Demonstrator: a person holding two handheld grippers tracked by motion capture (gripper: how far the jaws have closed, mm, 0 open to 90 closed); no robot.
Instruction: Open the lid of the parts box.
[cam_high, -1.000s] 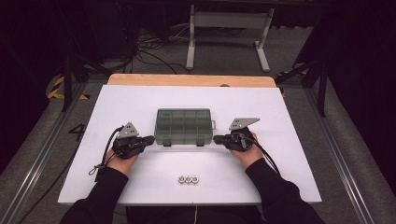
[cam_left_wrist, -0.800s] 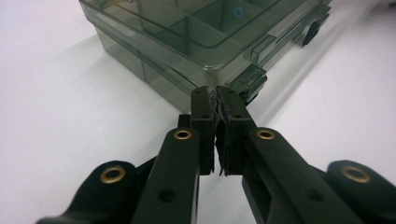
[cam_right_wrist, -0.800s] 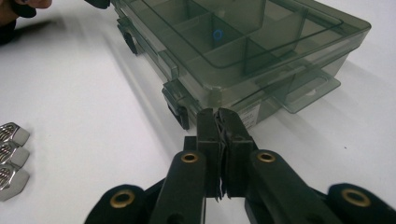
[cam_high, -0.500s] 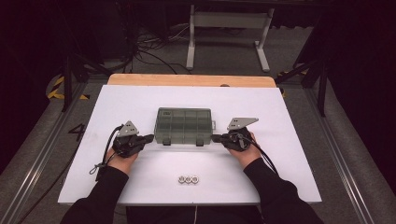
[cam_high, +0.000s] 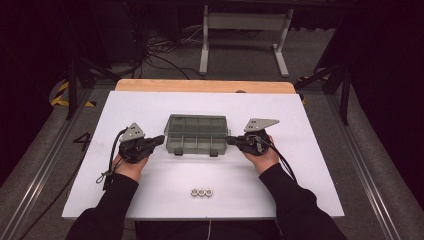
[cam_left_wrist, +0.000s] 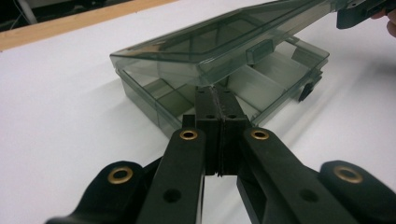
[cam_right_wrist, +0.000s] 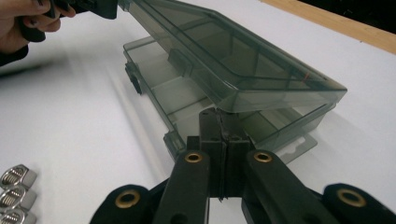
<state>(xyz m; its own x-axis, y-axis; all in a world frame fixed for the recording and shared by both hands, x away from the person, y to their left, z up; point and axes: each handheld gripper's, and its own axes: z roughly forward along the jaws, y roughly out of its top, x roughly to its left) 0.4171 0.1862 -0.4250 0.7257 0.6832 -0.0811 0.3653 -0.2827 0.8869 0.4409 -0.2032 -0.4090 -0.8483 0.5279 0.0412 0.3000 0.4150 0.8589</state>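
Note:
A smoky see-through compartment box (cam_high: 196, 135) lies in the middle of the white table. Its lid (cam_left_wrist: 210, 46) is tilted up off the base (cam_left_wrist: 285, 70), which is split into several compartments. My left gripper (cam_high: 161, 139) lies at the box's left end, jaws shut together, with the tips (cam_left_wrist: 215, 93) tucked under the lid's edge. At the right end my right gripper (cam_high: 229, 140) is also shut, its tips (cam_right_wrist: 219, 116) under the lid (cam_right_wrist: 243, 60) above the base (cam_right_wrist: 159, 79). Nothing sits between either pair of jaws. A hand holds each gripper.
Three metal nuts (cam_high: 202, 192) lie in a row near the table's front edge, also at the lower left of the right gripper view (cam_right_wrist: 14, 191). A wooden strip (cam_high: 205, 86) borders the table's far edge. Cables trail from both grippers.

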